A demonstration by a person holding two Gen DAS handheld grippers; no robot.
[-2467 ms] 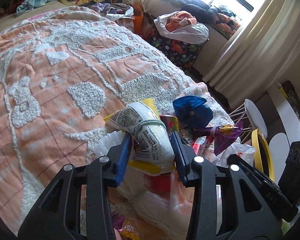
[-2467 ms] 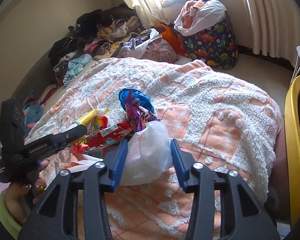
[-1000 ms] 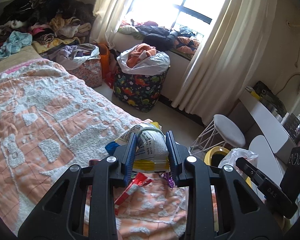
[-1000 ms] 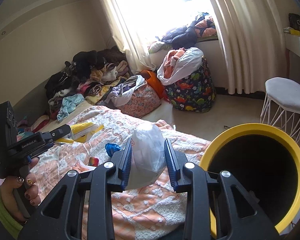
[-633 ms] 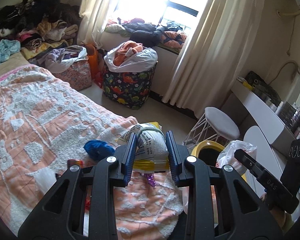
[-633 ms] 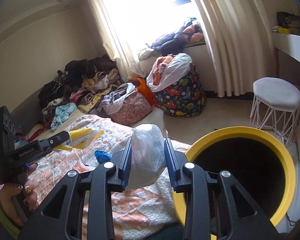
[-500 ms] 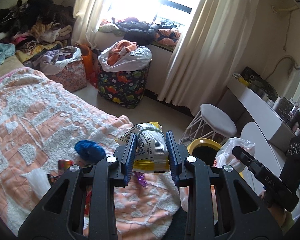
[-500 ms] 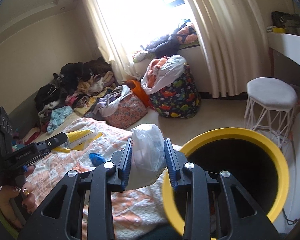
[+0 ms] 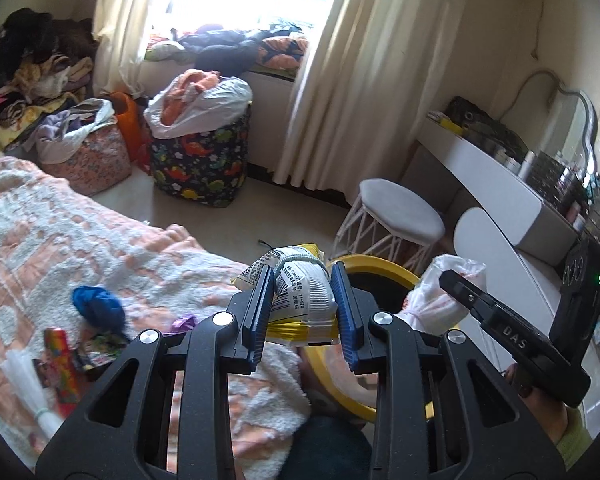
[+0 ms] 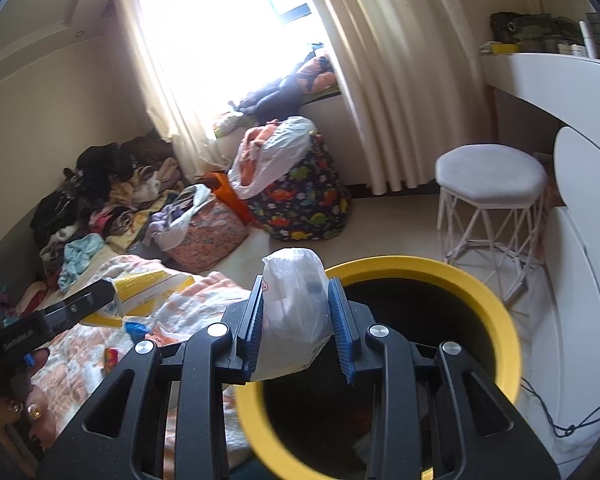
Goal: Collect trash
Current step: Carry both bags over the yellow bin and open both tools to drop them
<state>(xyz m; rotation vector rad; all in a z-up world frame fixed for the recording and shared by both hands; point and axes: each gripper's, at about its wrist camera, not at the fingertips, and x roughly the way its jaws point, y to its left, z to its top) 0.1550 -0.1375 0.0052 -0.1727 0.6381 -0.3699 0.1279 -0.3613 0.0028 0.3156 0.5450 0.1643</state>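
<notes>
Both loads have been carried from the bed [image 9: 100, 240] to the yellow bin [image 10: 500, 320]. The snack bag [image 9: 302, 296] is gripped in the left claw [image 9: 302, 312] at the near rim; the white plastic bag [image 10: 296, 300] is gripped in the right claw [image 10: 296, 320] over the opening, ready for release.

A crumpled white-and-yellow snack bag [image 9: 302, 294] and a white plastic bag [image 10: 296, 300] hang beside the yellow-rimmed bin [image 10: 496, 312].

Bin mouth [image 10: 496, 304] open below; stool [image 10: 492, 176] stands beyond.
</notes>
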